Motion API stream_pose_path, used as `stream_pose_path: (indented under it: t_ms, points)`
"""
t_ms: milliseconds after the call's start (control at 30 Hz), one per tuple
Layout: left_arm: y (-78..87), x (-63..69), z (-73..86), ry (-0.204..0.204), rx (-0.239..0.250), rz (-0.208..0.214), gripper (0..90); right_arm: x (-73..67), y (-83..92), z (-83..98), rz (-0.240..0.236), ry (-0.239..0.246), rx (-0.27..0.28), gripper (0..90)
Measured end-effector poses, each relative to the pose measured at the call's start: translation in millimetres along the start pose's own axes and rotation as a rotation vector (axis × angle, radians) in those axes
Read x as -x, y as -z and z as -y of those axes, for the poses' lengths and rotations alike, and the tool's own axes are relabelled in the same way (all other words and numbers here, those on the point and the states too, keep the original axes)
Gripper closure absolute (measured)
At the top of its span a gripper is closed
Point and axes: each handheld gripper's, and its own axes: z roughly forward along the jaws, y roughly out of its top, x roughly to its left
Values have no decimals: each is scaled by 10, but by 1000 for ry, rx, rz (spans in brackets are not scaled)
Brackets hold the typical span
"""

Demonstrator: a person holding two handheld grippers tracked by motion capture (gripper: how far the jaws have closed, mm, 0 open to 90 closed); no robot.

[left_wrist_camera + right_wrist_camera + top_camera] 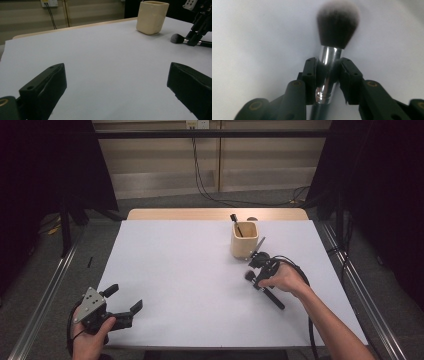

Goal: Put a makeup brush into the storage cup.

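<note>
Chrome ferrule squeezed between my right gripper's (328, 75) pads: I've got the makeup brush (332, 50) clamped just below its dark bristles, jaws nearly together on it. From the high view the brush (264, 289) lies flat on the white table (190, 285), bristles pointing left, handle running back under my right hand (285, 279), just in front of the cream cup (244, 240), which holds another dark tool (236, 225). My left gripper (124, 299) sits near the table's front left corner, jaws spread wide with nothing between them, well apart from the brush.
</note>
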Motion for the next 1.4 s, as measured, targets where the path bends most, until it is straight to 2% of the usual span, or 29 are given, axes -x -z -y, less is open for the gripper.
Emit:
stream_pose_path:
  t_ms: [300, 533, 733, 900, 1100, 1300, 1333, 1400]
  points:
    - [3, 35, 1, 10, -3, 8, 26, 19, 6, 13, -10, -3, 9, 718]
    - [10, 13, 4, 16, 3, 0, 26, 16, 13, 14, -3, 0, 11, 719]
    - [19, 6, 3, 14, 10, -1, 26, 16, 36, 36, -12, -16, 24, 719]
    - [22, 7, 5, 20, 13, -5, 26, 13, 92, 61, -10, -6, 55, 719]
    - [28, 13, 3, 24, 17, -6, 26, 22, 191, 115, -11, -28, 106, 720]
    - [34, 10, 0, 17, 16, -9, 26, 47, 320, 192, -14, -34, 198, 719]
    - [32, 9, 0, 18, 17, -10, 26, 42, 342, 207, -25, -36, 208, 719]
    - [26, 5, 0, 22, 19, -9, 26, 34, 366, 222, -17, -31, 223, 719]
